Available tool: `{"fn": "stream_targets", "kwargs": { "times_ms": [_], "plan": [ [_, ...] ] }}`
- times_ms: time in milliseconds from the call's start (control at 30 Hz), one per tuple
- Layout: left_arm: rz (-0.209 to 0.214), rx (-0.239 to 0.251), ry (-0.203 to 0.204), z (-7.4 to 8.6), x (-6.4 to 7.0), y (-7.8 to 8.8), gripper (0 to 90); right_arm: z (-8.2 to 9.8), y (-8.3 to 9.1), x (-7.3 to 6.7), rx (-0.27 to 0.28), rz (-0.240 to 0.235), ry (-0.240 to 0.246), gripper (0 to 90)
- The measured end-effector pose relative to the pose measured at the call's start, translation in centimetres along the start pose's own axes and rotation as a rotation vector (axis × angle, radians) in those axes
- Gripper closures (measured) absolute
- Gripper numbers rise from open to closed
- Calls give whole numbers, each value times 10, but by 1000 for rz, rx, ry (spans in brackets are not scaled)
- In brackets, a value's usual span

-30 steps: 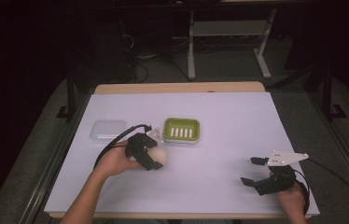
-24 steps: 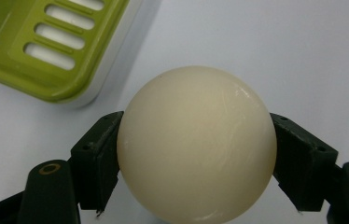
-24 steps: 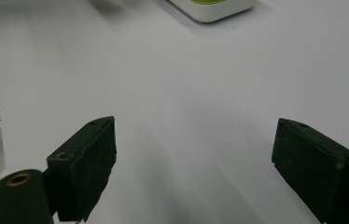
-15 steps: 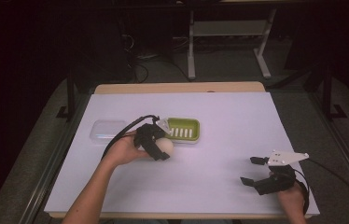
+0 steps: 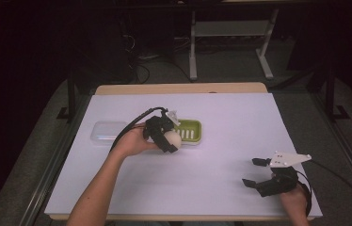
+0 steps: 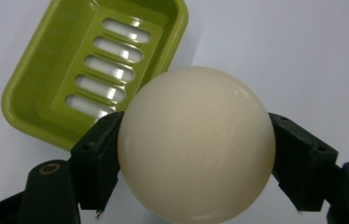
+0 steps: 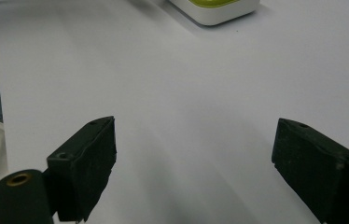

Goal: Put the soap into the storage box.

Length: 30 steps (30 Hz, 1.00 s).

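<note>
Clamped from both sides, a cream ball [image 6: 196, 144] sits between the jaws of the left gripper [image 5: 168, 140] — held just above the near edge of a green slotted soap dish [image 5: 194, 128]. Near the table's [image 5: 221, 117] front right corner, the right gripper [image 5: 255, 172] has its jaws spread wide with nothing between them — a clear lid [image 5: 107, 131] lies left of the dish.

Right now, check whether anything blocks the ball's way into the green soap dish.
Nothing visible does. The left tongs hold the cream ball beside the green soap dish, whose slotted bed lies bare.
</note>
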<state>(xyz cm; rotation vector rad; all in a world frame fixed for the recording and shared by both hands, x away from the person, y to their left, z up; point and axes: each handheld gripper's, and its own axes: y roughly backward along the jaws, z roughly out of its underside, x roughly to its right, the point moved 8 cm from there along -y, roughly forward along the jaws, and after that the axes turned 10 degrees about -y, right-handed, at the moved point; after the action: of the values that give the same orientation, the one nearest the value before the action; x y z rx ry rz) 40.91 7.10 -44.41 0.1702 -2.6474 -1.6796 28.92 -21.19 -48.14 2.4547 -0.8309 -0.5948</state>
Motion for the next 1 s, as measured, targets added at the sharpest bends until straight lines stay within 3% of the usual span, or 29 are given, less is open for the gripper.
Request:
{"fn": "stream_targets", "kwargs": {
  "times_ms": [900, 1000],
  "plan": [
    [-12, 10, -11, -39, -31, -10, 249, -4, 0, -8, -4, 10, 51, 130],
    [-14, 22, 3, -42, -36, -15, 249, -4, -1, -8, -6, 9, 51, 129]
  ]
}}
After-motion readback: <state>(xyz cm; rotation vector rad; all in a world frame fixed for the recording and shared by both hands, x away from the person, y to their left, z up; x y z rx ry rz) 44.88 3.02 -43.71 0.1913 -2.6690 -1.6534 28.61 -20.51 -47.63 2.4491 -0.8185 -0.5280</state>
